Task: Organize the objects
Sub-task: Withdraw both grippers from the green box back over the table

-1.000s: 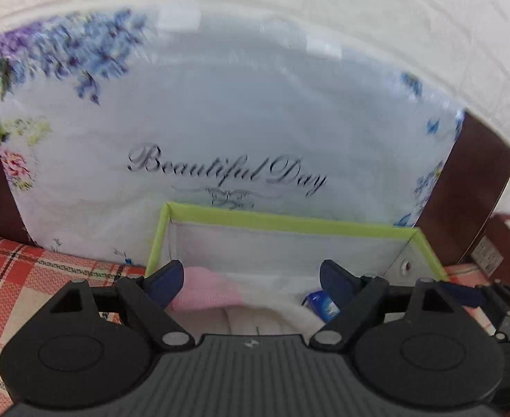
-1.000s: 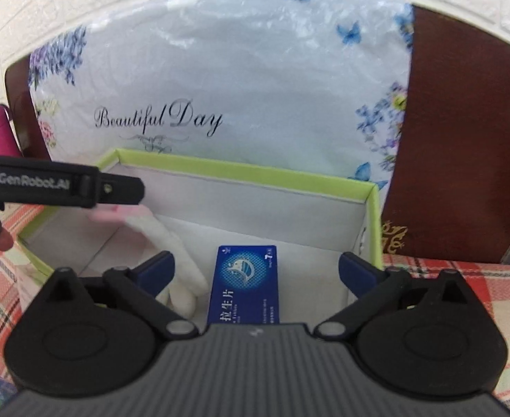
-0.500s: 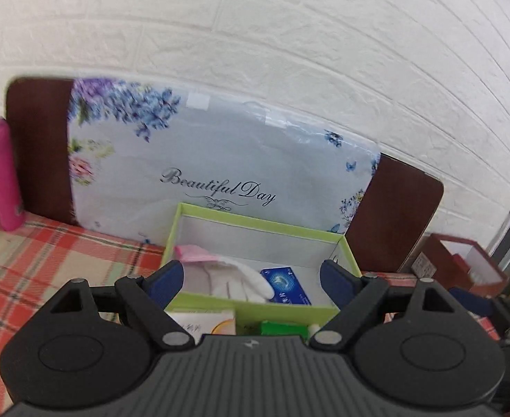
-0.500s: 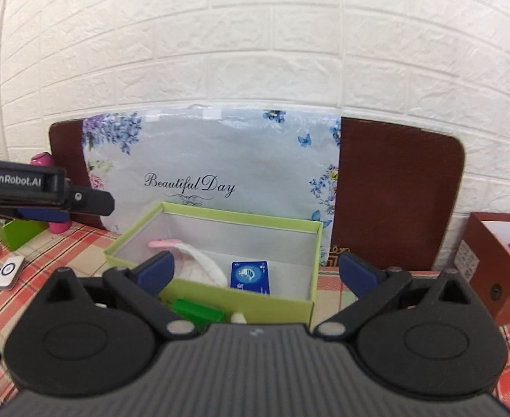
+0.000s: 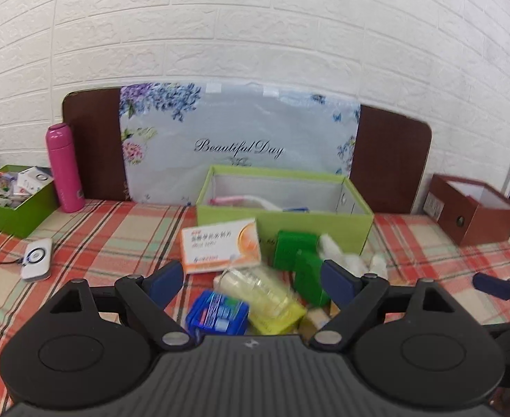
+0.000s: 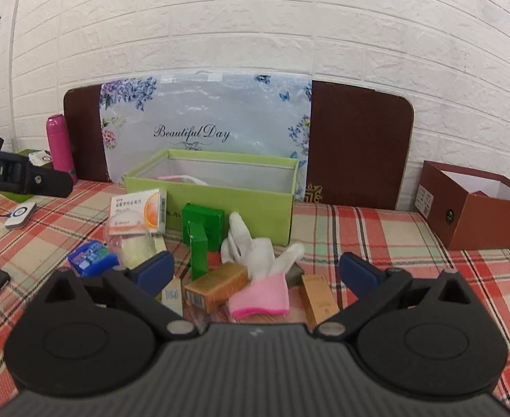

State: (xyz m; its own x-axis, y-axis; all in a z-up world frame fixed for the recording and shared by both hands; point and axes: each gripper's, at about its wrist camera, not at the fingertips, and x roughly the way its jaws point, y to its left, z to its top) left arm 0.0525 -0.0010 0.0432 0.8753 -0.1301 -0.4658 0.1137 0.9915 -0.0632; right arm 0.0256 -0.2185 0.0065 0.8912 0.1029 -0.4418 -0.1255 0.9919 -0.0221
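Now | left gripper (image 5: 251, 283) jaws wide, empty | right gripper (image 6: 256, 271) same

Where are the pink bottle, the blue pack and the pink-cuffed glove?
Pink bottle (image 5: 64, 168): left wrist view, mid-body.
Blue pack (image 5: 217, 313): left wrist view, top face.
Glove (image 6: 260, 295): right wrist view, pink cuff.

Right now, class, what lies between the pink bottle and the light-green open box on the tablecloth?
Only bare plaid tablecloth between the pink bottle and the light-green box, shown in the left wrist view.

Left hand-held gripper (image 5: 251, 283) and right hand-held gripper (image 6: 256, 271) both wide-jawed, empty.
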